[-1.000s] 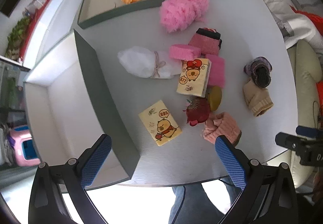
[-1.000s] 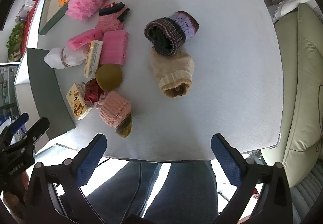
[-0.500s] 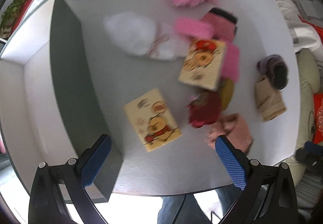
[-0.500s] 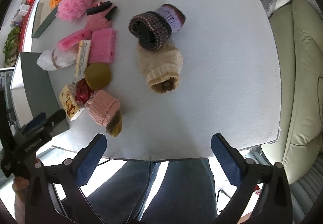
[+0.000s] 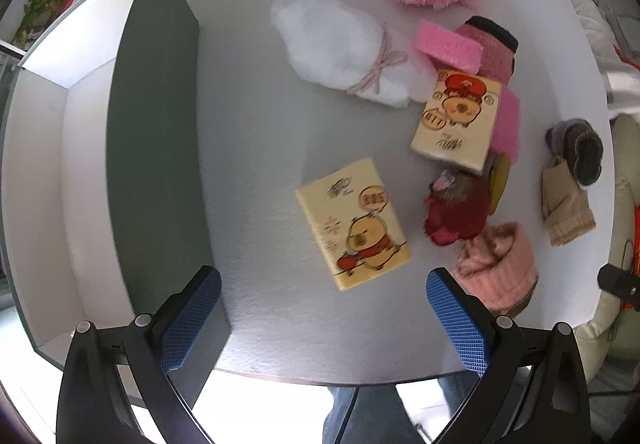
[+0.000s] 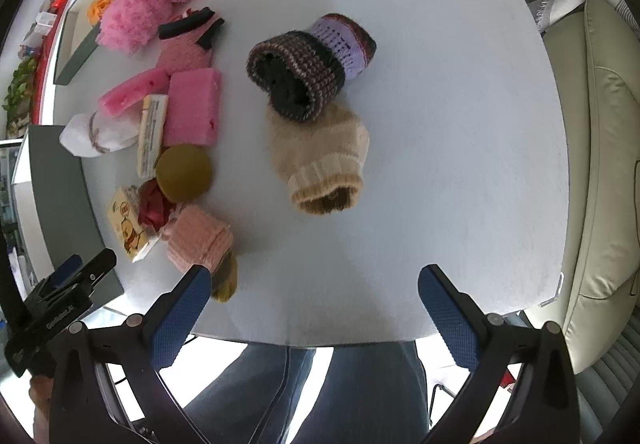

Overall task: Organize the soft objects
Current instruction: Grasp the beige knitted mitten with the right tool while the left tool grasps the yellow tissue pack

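Left gripper point(image 5: 320, 308) and right gripper point(image 6: 314, 308) are held spread wide, empty, above the table point(image 6: 440, 123) near edge. Bare tabletop is left at 3 o'clock of the cream sock point(image 6: 320, 159); a tissue pack point(image 5: 354, 222) is set beside the box wall point(image 5: 156, 147) at 9 o'clock.

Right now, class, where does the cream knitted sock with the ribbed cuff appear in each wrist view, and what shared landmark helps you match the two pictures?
Left wrist view: the cream knitted sock with the ribbed cuff lies at the far right edge of the table.
Right wrist view: the same sock lies near the centre of the picture.
Shared landmark: the dark striped knitted sock touching its far end in both views.
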